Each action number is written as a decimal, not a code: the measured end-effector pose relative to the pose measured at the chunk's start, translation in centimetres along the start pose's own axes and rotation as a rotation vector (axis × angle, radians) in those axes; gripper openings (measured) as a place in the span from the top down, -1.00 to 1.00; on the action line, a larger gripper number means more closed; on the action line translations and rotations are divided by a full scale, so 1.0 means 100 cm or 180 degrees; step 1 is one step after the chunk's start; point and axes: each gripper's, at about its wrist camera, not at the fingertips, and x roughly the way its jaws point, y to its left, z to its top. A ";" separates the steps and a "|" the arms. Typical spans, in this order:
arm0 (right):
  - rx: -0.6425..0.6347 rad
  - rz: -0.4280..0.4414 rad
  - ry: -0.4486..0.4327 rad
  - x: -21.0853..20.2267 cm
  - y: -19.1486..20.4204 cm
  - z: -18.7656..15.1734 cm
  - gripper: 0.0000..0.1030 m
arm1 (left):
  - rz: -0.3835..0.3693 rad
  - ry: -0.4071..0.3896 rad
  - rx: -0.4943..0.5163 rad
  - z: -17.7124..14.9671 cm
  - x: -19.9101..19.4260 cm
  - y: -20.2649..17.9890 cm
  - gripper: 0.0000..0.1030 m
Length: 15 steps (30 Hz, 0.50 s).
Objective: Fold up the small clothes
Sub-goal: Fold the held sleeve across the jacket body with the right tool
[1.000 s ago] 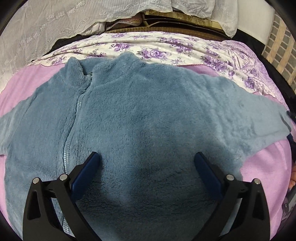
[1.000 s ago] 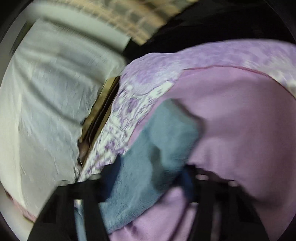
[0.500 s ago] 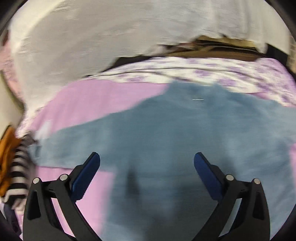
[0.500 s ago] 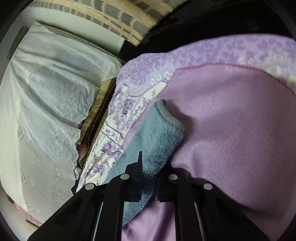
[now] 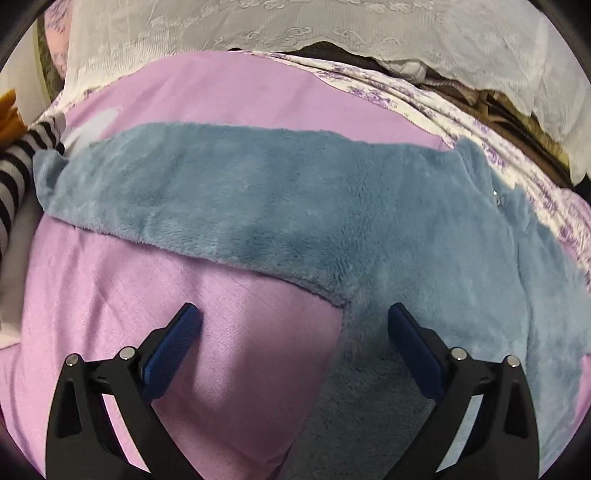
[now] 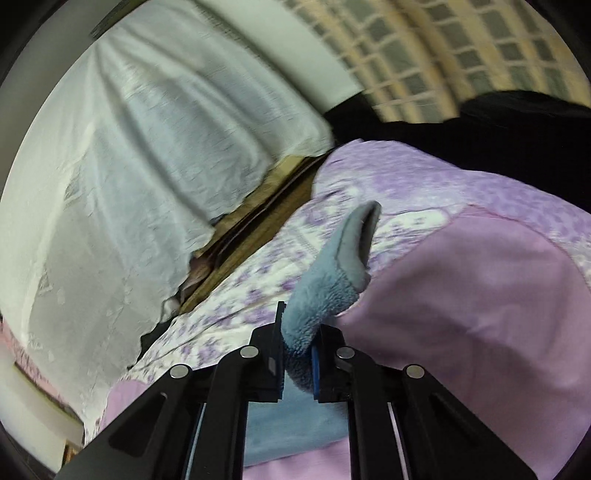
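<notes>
A blue fleece zip jacket (image 5: 369, 221) lies spread on a lilac bedsheet (image 5: 110, 295). One sleeve (image 5: 166, 184) stretches out flat to the left. My left gripper (image 5: 293, 325) hovers open over the armpit, one pad above bare sheet, the other above the fleece, with nothing between them. In the right wrist view my right gripper (image 6: 297, 345) is shut on the jacket's other sleeve (image 6: 317, 295). That sleeve is lifted off the bed, and its grey-lined cuff (image 6: 360, 240) sticks up beyond the fingers.
A striped black-and-white garment (image 5: 18, 173) and something orange (image 5: 9, 114) lie at the left edge. A floral purple-and-white cover (image 5: 498, 147) borders the sheet at the back. White lace fabric (image 5: 295, 29) hangs behind the bed. A brick-pattern wall (image 6: 443, 62) is at the right.
My left gripper has swung left from over the jacket's body to the left sleeve and armpit. My right gripper closed on the other sleeve and raised it off the bed.
</notes>
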 end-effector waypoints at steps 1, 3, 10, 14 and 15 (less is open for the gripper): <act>-0.0026 0.0038 0.0039 0.003 0.010 -0.004 0.79 | 0.0001 0.0002 -0.0001 0.002 0.001 -0.001 -0.92; -0.0095 0.0088 0.0088 0.008 0.027 -0.011 0.79 | -0.0017 0.0005 -0.0022 -0.004 0.000 0.001 -0.92; -0.0316 0.0256 0.0282 0.026 0.086 -0.041 0.79 | 0.0024 0.0009 0.0000 -0.009 0.000 0.005 -0.92; -0.0412 0.0357 0.0386 0.035 0.115 -0.057 0.79 | 0.0061 0.0023 0.0029 -0.009 0.001 0.004 -0.92; -0.0427 0.0388 0.0413 0.037 0.121 -0.060 0.79 | 0.0063 0.0024 0.0031 -0.009 0.001 0.005 -0.92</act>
